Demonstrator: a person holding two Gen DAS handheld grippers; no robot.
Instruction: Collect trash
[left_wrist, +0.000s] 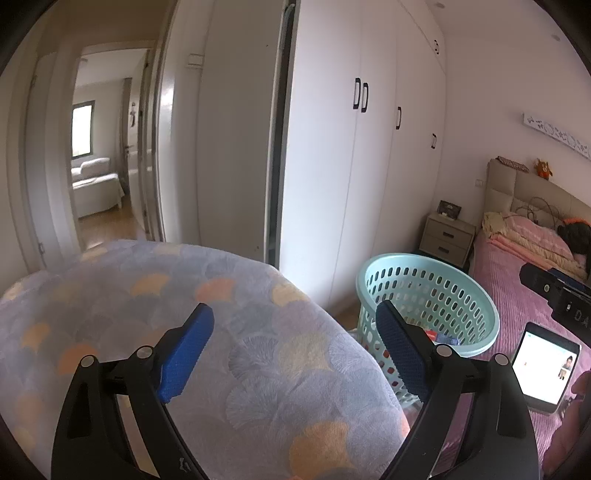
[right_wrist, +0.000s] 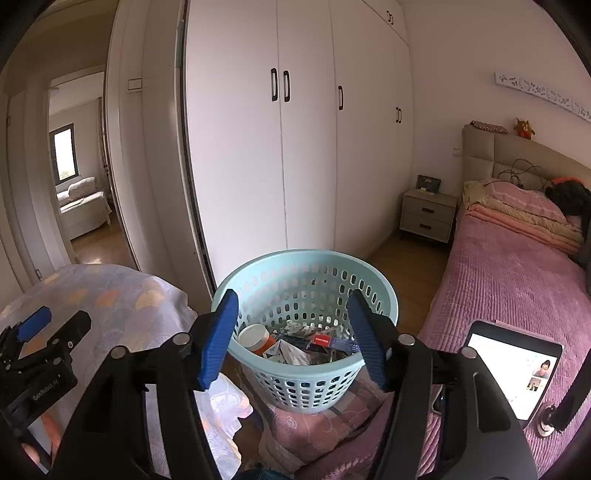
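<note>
I am holding the right gripper (right_wrist: 291, 332) with its blue pads spread apart and nothing between them, just above the light green perforated plastic basket (right_wrist: 306, 384), where the trash (right_wrist: 299, 345) is lying: an orange bottle with a white cap, wrappers, a red tube. My left gripper (left_wrist: 295, 347) is also released, hanging over the grey cushion with fan pattern (left_wrist: 207, 332), beside the pink bed (right_wrist: 517, 288).

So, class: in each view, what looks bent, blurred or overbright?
Left wrist view: the patterned cover up close is soft, the wardrobe edges bow. Right wrist view: the tablet screen is blown out white, the basket is sharp.
</note>
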